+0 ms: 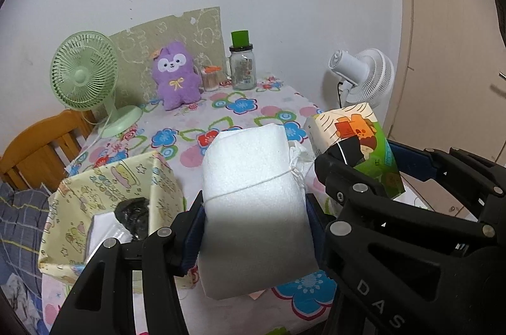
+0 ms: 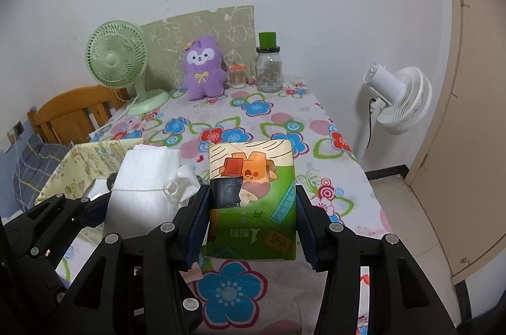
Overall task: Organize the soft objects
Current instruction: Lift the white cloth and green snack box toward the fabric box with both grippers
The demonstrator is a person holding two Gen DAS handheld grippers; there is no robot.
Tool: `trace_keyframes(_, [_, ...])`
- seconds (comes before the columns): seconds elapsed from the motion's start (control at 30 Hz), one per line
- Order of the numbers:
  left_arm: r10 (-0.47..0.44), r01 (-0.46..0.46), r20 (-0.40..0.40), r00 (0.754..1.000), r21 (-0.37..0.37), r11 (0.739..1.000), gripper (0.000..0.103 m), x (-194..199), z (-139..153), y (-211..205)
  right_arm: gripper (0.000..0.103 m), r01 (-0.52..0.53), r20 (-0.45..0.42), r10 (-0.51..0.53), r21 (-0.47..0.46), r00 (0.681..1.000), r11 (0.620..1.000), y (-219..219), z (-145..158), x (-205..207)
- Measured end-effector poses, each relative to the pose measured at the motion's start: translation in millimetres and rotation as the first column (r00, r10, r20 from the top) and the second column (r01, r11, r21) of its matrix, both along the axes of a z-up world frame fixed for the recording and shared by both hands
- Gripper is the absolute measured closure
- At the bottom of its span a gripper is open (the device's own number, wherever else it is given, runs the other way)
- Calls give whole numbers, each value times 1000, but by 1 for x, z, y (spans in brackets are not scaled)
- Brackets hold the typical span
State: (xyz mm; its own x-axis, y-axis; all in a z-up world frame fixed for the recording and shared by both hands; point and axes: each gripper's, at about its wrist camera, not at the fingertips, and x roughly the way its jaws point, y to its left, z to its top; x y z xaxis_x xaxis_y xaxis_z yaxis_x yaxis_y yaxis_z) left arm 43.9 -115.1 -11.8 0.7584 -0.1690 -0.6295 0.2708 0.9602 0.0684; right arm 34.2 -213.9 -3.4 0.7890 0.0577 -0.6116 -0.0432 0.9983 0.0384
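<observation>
My left gripper (image 1: 254, 218) is shut on a white foam roll (image 1: 253, 202) tied with white string, held above the table. The roll also shows in the right wrist view (image 2: 142, 189). My right gripper (image 2: 251, 218) is shut on a green and cream tissue pack (image 2: 253, 199) with a cartoon print. The pack shows at the right of the left wrist view (image 1: 357, 142), beside the roll. A yellow patterned box (image 1: 104, 195) stands to the left, holding a black item (image 1: 134, 216) and white things. A purple plush toy (image 1: 175, 75) sits at the table's back.
The table has a flowered cloth (image 2: 253, 120). At its back stand a green fan (image 1: 85, 78), a glass jar with a green lid (image 1: 242, 66) and a small jar of swabs (image 1: 210, 78). A white floor fan (image 2: 398, 97) stands right; a wooden chair (image 1: 41, 145) left.
</observation>
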Motion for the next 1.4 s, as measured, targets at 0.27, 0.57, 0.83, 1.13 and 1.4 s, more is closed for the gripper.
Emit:
trace_keyframes(0.27, [12, -12, 7, 1000, 1, 1000, 43, 5, 11, 9, 49, 0, 6, 0, -18, 1000, 1000, 12, 15, 5])
trace_keyframes(0.57, [31, -31, 15, 999, -4, 1000, 43, 12, 17, 27, 49, -14, 16, 15, -35, 1000, 999, 30, 25, 15])
trace_keyframes(0.83, [52, -52, 18, 998, -2, 999, 43, 20, 20, 46, 49, -32, 16, 33, -31, 999, 999, 48, 28, 26])
trace_keyframes(1.13, [84, -84, 9, 996, -6, 996, 43, 29, 17, 67, 49, -62, 7, 62, -38, 998, 997, 71, 27, 37])
trace_keyframes(1.4, [99, -100, 7, 995, 2, 995, 43, 36, 14, 86, 49, -87, 1, 87, -41, 996, 995, 94, 23, 46])
